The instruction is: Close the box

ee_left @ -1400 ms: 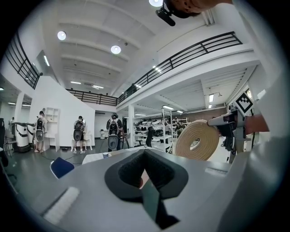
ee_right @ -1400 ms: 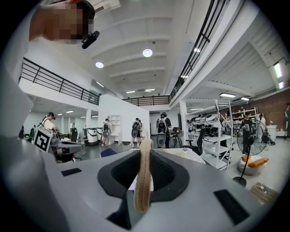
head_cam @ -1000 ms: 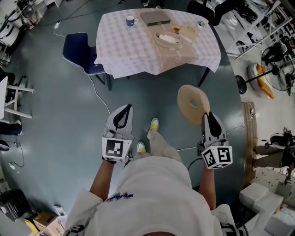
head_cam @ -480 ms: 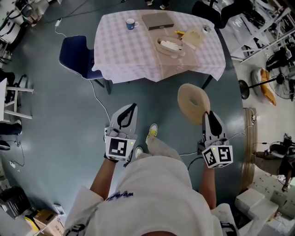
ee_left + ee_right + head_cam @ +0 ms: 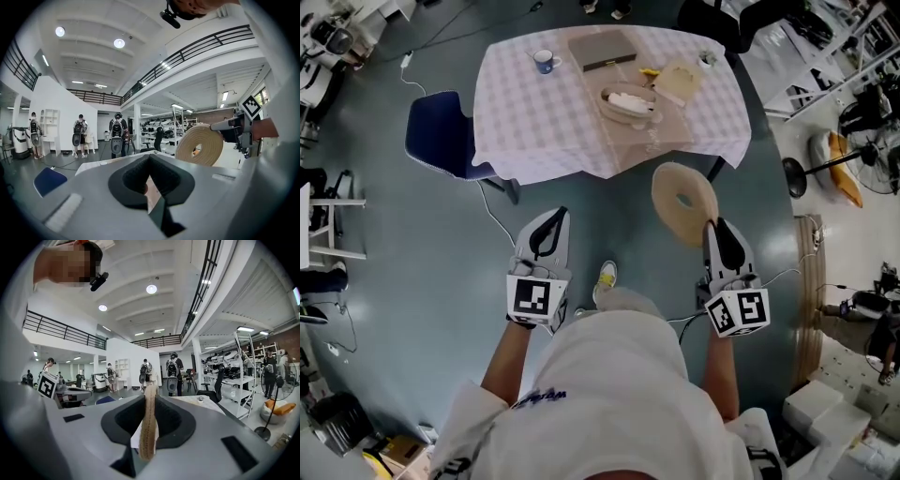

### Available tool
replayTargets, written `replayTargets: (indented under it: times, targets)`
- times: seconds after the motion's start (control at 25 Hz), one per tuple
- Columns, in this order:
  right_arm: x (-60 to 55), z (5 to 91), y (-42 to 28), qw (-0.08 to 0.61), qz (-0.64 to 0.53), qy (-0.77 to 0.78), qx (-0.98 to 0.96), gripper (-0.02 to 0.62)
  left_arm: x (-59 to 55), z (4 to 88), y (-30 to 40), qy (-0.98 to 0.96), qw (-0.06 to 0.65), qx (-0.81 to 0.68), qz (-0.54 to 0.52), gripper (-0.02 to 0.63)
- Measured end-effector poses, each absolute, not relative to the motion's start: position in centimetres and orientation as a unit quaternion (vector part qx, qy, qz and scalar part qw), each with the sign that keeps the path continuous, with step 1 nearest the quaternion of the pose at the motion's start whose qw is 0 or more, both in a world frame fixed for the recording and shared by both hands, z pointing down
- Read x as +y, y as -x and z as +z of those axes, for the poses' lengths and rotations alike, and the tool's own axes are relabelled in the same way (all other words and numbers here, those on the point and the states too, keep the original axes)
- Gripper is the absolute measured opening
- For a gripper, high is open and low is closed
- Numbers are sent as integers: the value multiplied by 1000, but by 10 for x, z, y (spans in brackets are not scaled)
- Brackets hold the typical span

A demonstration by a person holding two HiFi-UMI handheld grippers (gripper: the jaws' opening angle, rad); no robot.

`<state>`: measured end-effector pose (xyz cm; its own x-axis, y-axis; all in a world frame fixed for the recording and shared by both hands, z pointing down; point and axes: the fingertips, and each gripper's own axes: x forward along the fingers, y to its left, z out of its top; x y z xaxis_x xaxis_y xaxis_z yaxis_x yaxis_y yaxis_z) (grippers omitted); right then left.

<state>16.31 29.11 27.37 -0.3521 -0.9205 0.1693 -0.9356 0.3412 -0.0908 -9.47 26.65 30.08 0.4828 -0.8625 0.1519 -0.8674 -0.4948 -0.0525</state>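
Your lid (image 5: 684,202), a tan woven disc with 1 center hole, stands on edge, clamped in your right gripper (image 5: 718,228). The box (image 5: 630,117), tan and open, sits well apart on the table (image 5: 534,122).

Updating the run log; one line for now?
right gripper shut on tan round woven disc | left gripper shut, empty | checked-cloth table ahead

Rough woven straw lid (image 5: 701,216)

No words or numbers are showing legibly. The shirt (image 5: 619,394) is carrying small blue print, too blurred to read; the marker cubes (image 5: 533,298) (image 5: 739,312) are bearing only black-and-white square patterns.
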Motion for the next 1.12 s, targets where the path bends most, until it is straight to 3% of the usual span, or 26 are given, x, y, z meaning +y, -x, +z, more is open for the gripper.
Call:
replayTargets:
  times: [1.12]
  targets:
    - [231,286,-203,10,98,-552,-828,67,208,313,49,-855,18,-506,112,3]
